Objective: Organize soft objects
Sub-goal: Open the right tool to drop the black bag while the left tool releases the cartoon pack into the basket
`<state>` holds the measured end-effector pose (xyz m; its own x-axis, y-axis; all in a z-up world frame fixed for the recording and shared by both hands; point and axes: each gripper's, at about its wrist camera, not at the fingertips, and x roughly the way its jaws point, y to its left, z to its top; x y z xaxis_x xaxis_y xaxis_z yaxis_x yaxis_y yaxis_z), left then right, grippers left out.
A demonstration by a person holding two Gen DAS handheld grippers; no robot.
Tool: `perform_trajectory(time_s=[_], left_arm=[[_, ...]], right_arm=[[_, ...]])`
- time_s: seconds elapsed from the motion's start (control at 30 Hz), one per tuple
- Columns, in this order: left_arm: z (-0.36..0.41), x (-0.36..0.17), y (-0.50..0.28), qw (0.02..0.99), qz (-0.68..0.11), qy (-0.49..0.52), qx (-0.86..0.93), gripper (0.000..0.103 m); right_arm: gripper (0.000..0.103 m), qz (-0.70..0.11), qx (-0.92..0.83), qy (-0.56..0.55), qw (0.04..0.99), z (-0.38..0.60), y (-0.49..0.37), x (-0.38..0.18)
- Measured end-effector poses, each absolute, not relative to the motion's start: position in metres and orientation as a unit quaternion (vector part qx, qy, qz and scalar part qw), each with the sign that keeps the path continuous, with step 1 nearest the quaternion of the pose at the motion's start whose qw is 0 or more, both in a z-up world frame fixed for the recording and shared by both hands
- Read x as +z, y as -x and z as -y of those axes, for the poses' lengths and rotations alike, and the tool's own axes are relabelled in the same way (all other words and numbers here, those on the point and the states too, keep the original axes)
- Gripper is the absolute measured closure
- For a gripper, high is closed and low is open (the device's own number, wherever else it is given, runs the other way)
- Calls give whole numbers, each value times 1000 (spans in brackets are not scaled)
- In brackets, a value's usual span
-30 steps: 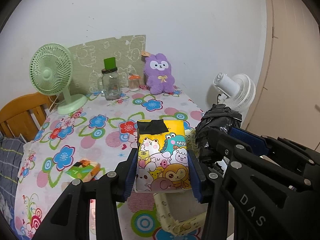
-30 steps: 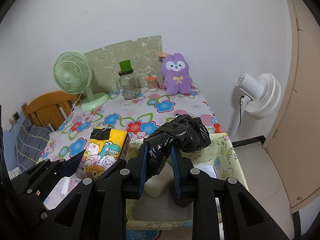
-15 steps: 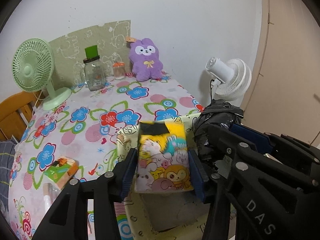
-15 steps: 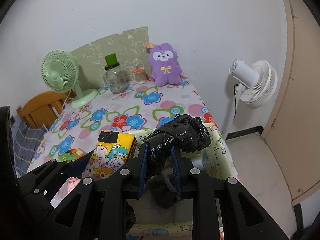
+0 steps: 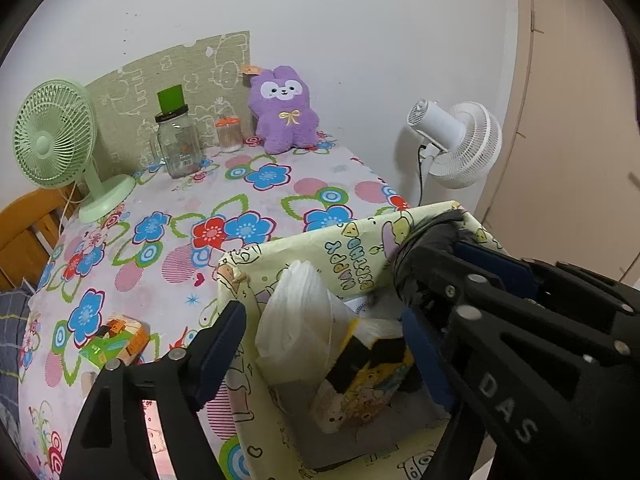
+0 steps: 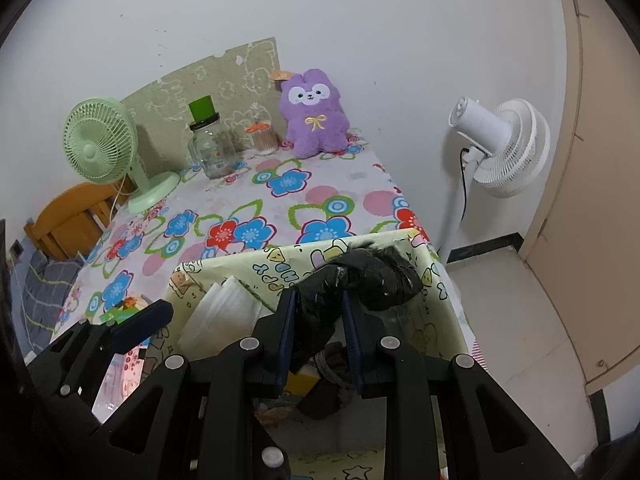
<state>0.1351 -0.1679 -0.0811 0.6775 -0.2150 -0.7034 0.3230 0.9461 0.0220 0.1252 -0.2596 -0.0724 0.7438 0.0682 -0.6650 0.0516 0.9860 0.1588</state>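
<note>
Cartoon-print packet (image 5: 368, 380) lies tilted inside pale yellow fabric bin (image 5: 320, 248) beside white plastic bag (image 5: 296, 320), free between the spread, released left tongs (image 5: 320, 344). Right tongs (image 6: 319, 326) clenched on crumpled black bag (image 6: 360, 280) above the bin's far right corner. Farther back on the floral bench (image 5: 240, 184): glass jar (image 5: 178, 144), purple plush bunny (image 5: 284, 112), green fan (image 5: 56, 136).

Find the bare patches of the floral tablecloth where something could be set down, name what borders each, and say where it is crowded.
The widest bare patch lies mid-table, between the green fan, glass jar and purple plush at the back and the yellow storage box in front. A narrower strip runs left of the box, past the small green packet. The box interior is crowded; the right gripper hangs over it holding the black bag.
</note>
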Motion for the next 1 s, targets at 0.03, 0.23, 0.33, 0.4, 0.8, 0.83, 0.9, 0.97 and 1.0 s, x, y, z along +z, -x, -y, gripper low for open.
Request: perform_trajectory(time_s=[0.03, 0.23, 0.33, 0.4, 0.8, 0.83, 0.9, 0.97, 1.0], left_arm=[[168, -81, -134, 912, -374, -72, -151, 17], [169, -79, -127, 913, -370, -75, -157, 13], [168, -78, -123, 914, -367, -78, -156, 10], [167, -77, -122, 915, -366, -80, -149, 7], [152, -73, -103, 917, -361, -77, -150, 3], [151, -72, -102, 918, -360, -75, -150, 3], [148, -71, -99, 919, -357, -75, -148, 2], [146, -70, -95, 921, -353, -76, -148, 2], [145, -69, -93, 921, -351, -76, -149, 2]], right_arm=[[76, -360, 4, -85, 929, 260, -126, -73], [49, -363, 4, -88, 928, 259, -124, -74], [35, -354, 3, -93, 931, 259, -117, -72], [31, -352, 0, -89, 932, 258, -114, -71], [20, -338, -10, -69, 938, 244, -88, -65], [20, -338, -11, -67, 939, 243, -87, -65], [19, -336, -11, -62, 940, 239, -83, -64], [18, -333, -11, -59, 941, 235, -79, -63], [18, -331, -10, -59, 942, 233, -76, -62]])
